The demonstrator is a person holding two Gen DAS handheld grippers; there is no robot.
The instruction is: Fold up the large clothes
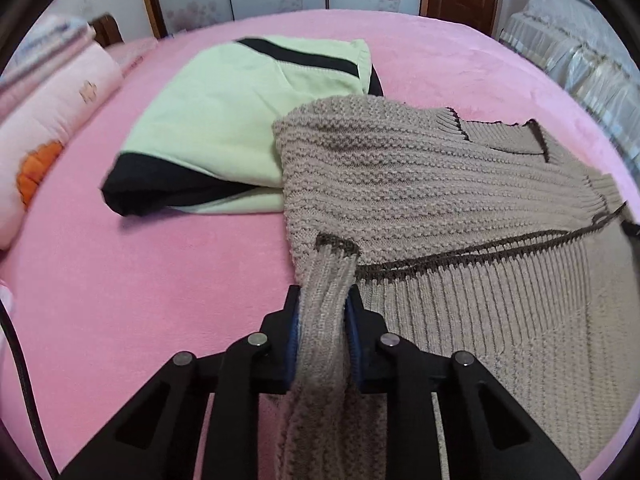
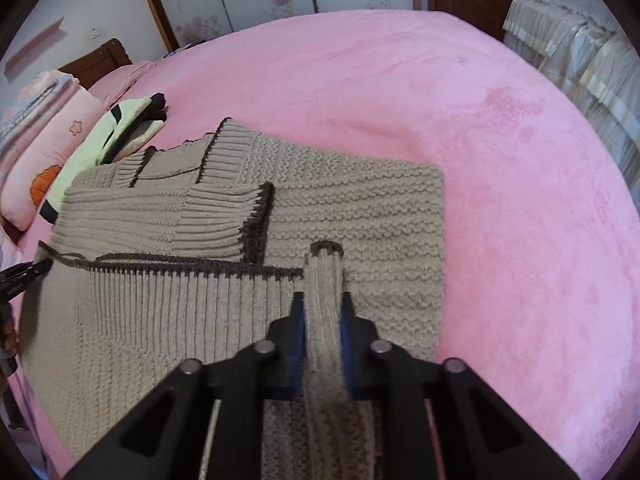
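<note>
Two garments on the pink bed (image 2: 500, 128): one beige knit sweater (image 2: 360, 208) toward the near edge, one folded pale green top (image 1: 200, 120) toward the left edge. One pink pillow (image 1: 48, 120) at the left edge. Two claws, left claw (image 1: 322, 312), right claw (image 2: 322, 308).

left gripper (image 1: 322, 300) jaws clamped, right gripper (image 2: 322, 300) seemingly likewise

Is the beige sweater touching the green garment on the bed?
Touching. The left wrist view shows the sweater edge lying over the green garment.
</note>
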